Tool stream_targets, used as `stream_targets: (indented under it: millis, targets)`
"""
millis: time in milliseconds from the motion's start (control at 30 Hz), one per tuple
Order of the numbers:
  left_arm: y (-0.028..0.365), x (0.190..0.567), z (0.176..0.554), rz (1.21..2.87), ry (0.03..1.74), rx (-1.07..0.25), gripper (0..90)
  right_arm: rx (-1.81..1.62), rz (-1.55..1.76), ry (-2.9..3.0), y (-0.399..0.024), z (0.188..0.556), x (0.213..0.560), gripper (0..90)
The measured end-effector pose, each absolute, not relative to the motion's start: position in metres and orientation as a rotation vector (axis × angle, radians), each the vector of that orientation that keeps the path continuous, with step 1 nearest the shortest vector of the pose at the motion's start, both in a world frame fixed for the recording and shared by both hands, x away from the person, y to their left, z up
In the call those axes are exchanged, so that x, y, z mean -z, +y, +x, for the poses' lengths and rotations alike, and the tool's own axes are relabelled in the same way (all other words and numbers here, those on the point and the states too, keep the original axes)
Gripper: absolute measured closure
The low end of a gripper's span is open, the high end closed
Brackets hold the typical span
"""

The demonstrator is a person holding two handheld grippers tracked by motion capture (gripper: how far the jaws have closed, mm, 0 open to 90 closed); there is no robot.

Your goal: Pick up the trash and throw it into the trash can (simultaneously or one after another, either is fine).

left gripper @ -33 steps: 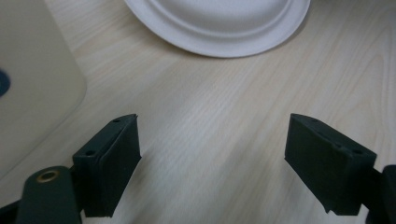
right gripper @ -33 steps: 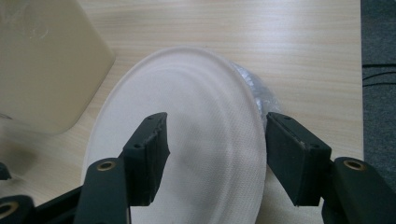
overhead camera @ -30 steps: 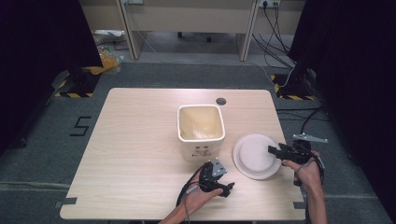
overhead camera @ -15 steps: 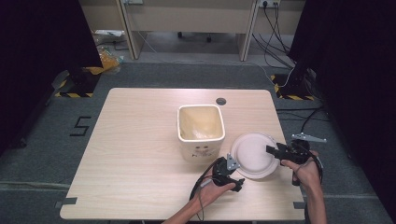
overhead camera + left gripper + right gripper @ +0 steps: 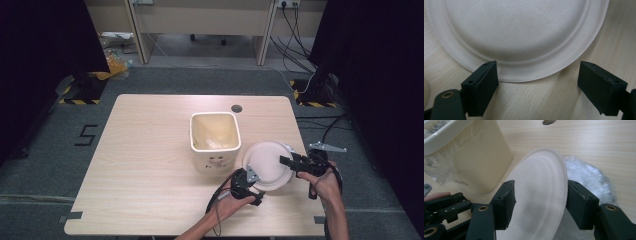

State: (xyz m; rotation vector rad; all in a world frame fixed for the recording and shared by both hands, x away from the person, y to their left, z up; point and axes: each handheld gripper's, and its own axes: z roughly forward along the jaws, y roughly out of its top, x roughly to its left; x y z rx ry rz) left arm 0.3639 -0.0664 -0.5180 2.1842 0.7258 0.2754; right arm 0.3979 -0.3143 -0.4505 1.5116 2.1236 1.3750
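A white paper plate (image 5: pixel 265 161) stands tilted at the right of the table, its left rim down on the wood and its right side raised. My right gripper (image 5: pixel 286 164) comes in from the right and is shut on that raised side. In the right gripper view the plate (image 5: pixel 541 195) fills the gap between the jaws of the right gripper (image 5: pixel 540 183). My left gripper (image 5: pixel 257 184) sits just in front of the plate's low rim. In the left gripper view the left gripper (image 5: pixel 539 67) is open, one jaw to each side of the plate's near edge (image 5: pixel 524 45).
A cream bin (image 5: pixel 215 148) with a plastic liner stands mid-table, just left of the plate, and appears close by in the right gripper view (image 5: pixel 481 165). Crumpled clear film (image 5: pixel 590 178) lies under the plate. A dark cable hole (image 5: pixel 236 108) sits behind the bin.
My left gripper has moved right, up to the plate's near rim. The plate has tipped up and shifted slightly left. The right hand has stayed put.
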Motion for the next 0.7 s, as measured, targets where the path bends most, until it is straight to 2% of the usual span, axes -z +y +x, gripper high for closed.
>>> stream_targets:
  millis: [233,400,700]
  targets:
    - [-0.07,0.518,0.363,2.194,0.718,-0.279,15.3,-1.421,1.466,2.18,-0.303,0.395,0.448,49.0]
    - [-0.069,0.518,0.363,2.183,0.722,-0.266,16.1,-1.43,1.448,2.193,-0.299,0.394,0.447,58.8]
    - [-0.051,0.516,0.351,2.176,0.709,-0.278,18.5,-1.523,1.455,2.189,-0.299,0.392,0.444,66.1]
